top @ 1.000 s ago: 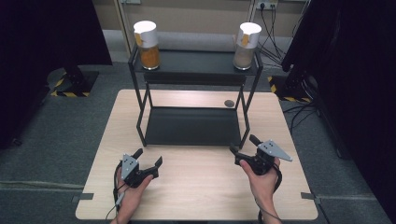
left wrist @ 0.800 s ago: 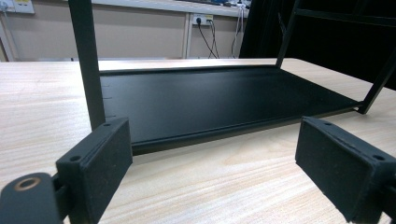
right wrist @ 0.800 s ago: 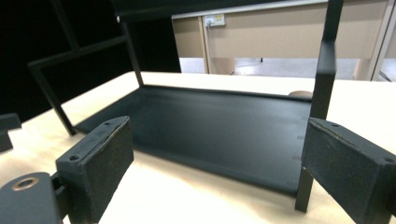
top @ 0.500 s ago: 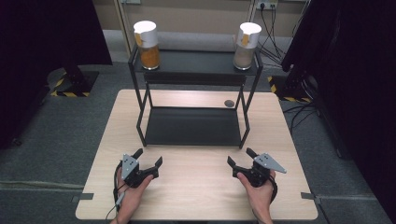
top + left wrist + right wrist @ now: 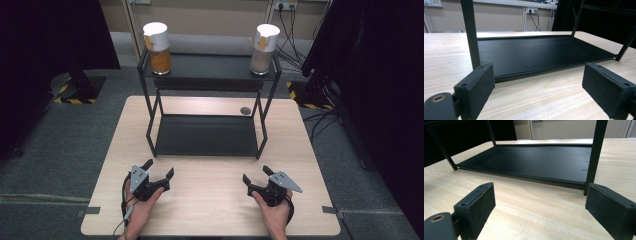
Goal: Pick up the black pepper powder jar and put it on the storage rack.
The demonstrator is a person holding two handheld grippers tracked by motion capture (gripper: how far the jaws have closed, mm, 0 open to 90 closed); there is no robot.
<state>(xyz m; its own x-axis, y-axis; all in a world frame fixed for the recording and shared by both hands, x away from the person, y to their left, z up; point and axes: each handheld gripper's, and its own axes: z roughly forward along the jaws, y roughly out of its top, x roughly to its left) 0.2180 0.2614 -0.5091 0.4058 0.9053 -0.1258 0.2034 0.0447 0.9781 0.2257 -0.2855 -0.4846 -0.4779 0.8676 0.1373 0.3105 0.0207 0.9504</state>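
Both pairs of jaws stand wide apart with nothing between them. The left black two-jaw gripper (image 5: 159, 177) hovers low over the pale wooden table (image 5: 210, 210), aimed toward one o'clock; the right black two-jaw gripper (image 5: 256, 176) aims toward eleven o'clock. Each rests in a hand entering from six o'clock. At twelve o'clock from both, near them, stands the black metal two-tier shelf rack (image 5: 206, 135), its lower tray bare.

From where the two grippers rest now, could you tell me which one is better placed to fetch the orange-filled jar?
Probably left: the left gripper, jaws open, sits on the orange-filled jar's side of the rack.
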